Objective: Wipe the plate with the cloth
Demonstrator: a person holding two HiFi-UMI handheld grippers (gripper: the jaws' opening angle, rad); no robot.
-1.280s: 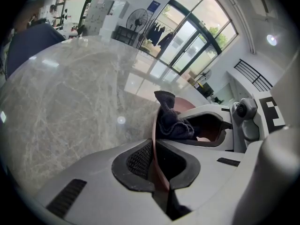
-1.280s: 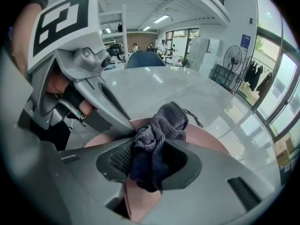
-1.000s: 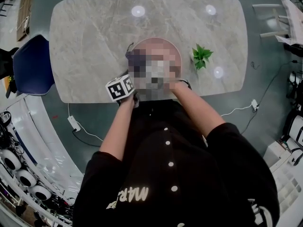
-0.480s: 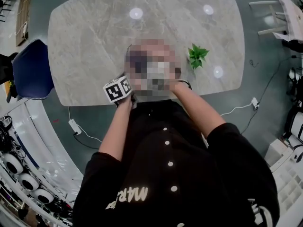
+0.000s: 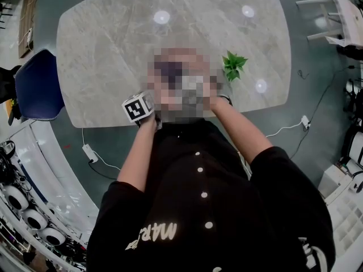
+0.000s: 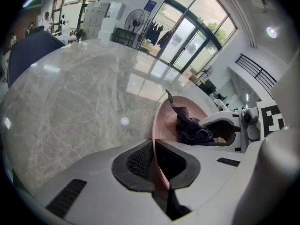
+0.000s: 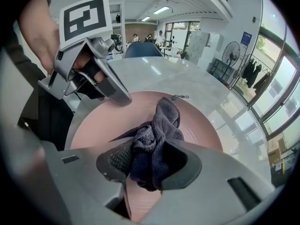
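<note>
The right claw (image 7: 149, 162), jaws narrow and clamped on a bunched dark grey terry cloth (image 7: 159, 118), pressed that cloth against the inside of the round pink plate (image 7: 101, 123) as we worked at the grey marble-patterned tabletop (image 7: 187, 78). The left claw (image 6: 153, 162), its jaws almost together, pinched the plate's rim on our side between its ribbed pads and steadied it.

The plate sat face up close to the tabletop's near edge, directly in front of us, with a small green plant (image 5: 233, 66) just to its right in the head view.

We judged the wiping to be under way rather than finished. The cloth lay on the plate's middle, touching the surface. The pink glaze around it showed no marks or residue that we could make out, so how much of it had been covered we could not tell. By our reading, what was left was the band along the rim, the patch under the left claw's grip, and then setting the cloth down.

The cloth was gathered into a rough roll. Its long axis ran from the right claw's pads out towards the plate's far rim, and its small hanging loop (image 7: 180, 96) pointed that way from the far tip. A short tail hung below the pads. The plate, being round, had no long axis of its own.
</note>
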